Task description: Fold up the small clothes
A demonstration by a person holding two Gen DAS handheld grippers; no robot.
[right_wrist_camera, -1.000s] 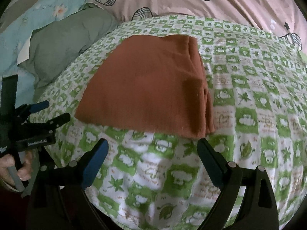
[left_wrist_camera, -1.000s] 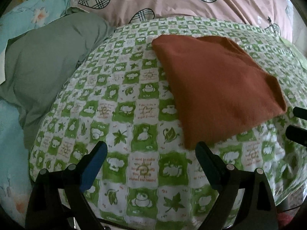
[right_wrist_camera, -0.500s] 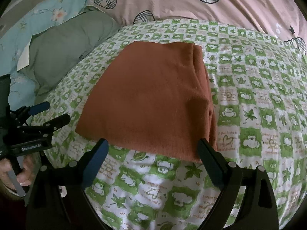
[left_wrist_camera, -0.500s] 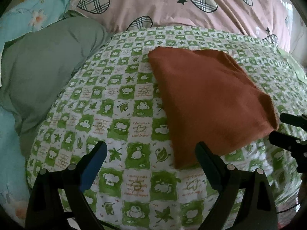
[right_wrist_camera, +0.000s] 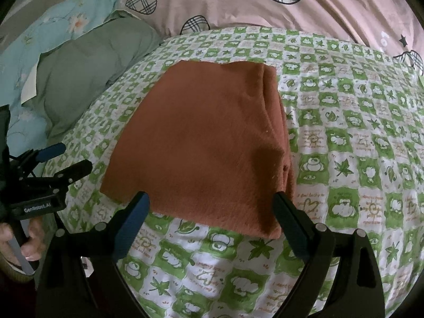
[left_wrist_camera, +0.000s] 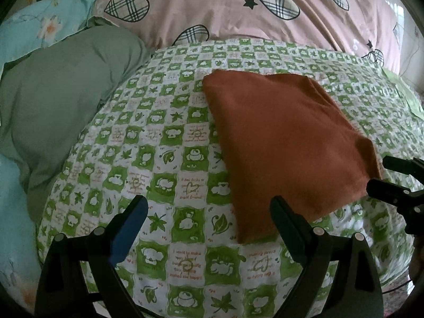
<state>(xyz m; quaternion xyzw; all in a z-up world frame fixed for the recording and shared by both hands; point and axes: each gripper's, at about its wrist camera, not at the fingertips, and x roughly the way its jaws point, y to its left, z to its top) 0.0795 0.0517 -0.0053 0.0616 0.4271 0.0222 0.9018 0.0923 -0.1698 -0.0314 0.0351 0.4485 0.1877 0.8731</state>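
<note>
Left wrist view: the left gripper [left_wrist_camera: 206, 209] hangs low over the green-checked sheet [left_wrist_camera: 164, 143], its jaws spread wide and holding nothing. The rust-orange garment [left_wrist_camera: 286, 145], already folded into a flat packet, lies on the sheet from 12 to 3 o'clock of this frame; its near corner sits just beside the inner face of the right-hand finger, and whether they touch cannot be told. At 3 o'clock the right gripper [left_wrist_camera: 381, 175] enters from the side, jaws parted, close to the packet's outer corner

Right wrist view: the right gripper [right_wrist_camera: 212, 206] straddles the near edge of the garment [right_wrist_camera: 201, 143], jaws wide apart and empty, with the cloth edge lying between the fingertips. Stacked layers show along the packet's 3 o'clock side. The left gripper [right_wrist_camera: 66, 159] waits at 9 o'clock, apart from the cloth, gripped by a hand [right_wrist_camera: 23, 243]. A grey-green pillow [right_wrist_camera: 87, 71] lies at 10 o'clock and a pink heart-print quilt [right_wrist_camera: 304, 8] at 12 o'clock

Judgement: the step in hand appears to be taking the near edge for a further fold. To do it well, each gripper should pinch every layer at a near corner, avoid catching the sheet beneath, lift both corners evenly, and lay them square on the far edge
</note>
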